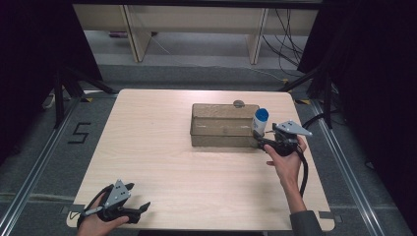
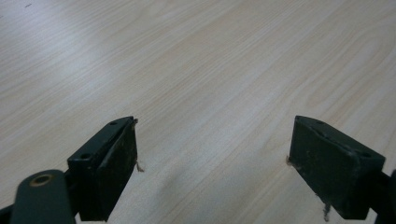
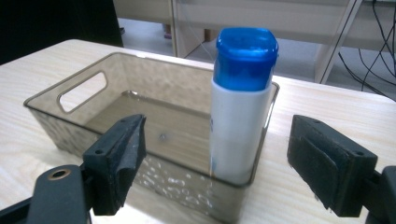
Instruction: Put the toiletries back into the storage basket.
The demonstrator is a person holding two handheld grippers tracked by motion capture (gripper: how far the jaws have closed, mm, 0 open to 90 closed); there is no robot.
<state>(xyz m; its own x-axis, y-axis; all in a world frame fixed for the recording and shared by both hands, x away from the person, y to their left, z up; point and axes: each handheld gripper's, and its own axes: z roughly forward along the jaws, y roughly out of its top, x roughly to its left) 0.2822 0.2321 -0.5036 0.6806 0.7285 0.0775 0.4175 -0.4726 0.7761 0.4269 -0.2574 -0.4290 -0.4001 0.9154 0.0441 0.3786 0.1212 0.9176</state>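
A translucent brownish bin (image 1: 216, 139) with cut-out handles stands on the wooden table (image 1: 157, 147), right of centre. A white bottle (image 1: 259, 122) with a blue cap stands upright inside the bin's right end. In the right gripper view the bottle (image 3: 240, 112) rests against the bin's near corner wall (image 3: 65, 126). My right gripper (image 1: 262, 143) is open just in front of that corner, its jaws spread wider than the bottle and touching nothing. My left gripper (image 1: 138, 196) is open near the table's front left edge, over bare wood (image 2: 210, 56).
A small round grey object (image 1: 239, 103) lies on the table just behind the bin. Beyond the table's far edge stand pale furniture legs (image 1: 255, 39) and loose cables (image 1: 287, 46) on the floor. Black stands flank the table on both sides.
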